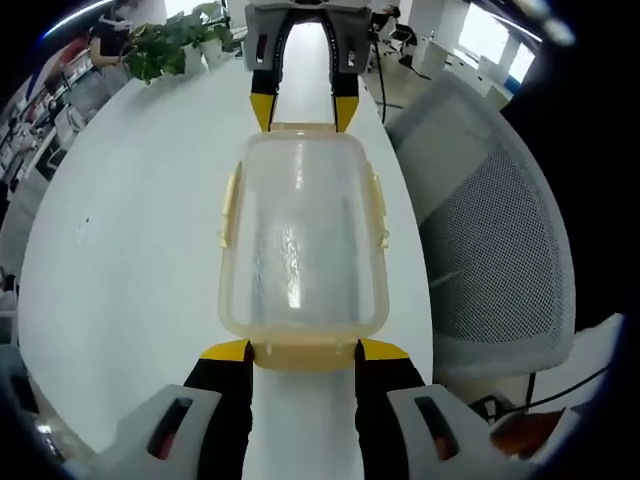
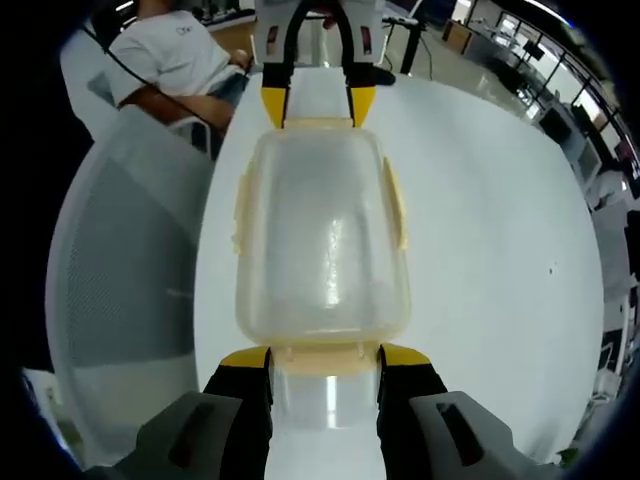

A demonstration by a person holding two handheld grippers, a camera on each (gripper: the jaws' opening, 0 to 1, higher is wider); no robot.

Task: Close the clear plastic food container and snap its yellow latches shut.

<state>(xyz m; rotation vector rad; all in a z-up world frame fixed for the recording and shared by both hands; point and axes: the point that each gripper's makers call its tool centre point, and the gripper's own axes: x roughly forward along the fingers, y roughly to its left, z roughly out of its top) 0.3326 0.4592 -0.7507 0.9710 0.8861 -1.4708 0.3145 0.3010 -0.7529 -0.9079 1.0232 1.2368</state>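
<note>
The clear plastic container (image 1: 300, 240) lies on the white table (image 1: 130, 260) with its lid on. Yellow latches (image 1: 229, 205) hang along both long sides. My left gripper (image 1: 305, 352) is open, its yellow-tipped jaws flanking the near end latch (image 1: 305, 358). At the far end my right gripper (image 1: 303, 108) faces it, straddling that end. In the right gripper view the container (image 2: 320, 240) lies the same way. There my right gripper (image 2: 325, 358) is open around its end latch (image 2: 325, 362), with the left gripper (image 2: 317, 108) opposite.
A grey mesh chair (image 1: 500, 250) stands close against the table's edge and shows again as the chair (image 2: 120, 280). A potted plant (image 1: 170, 45) sits at the table's far end. A person in a white shirt (image 2: 170, 60) sits beyond the chair.
</note>
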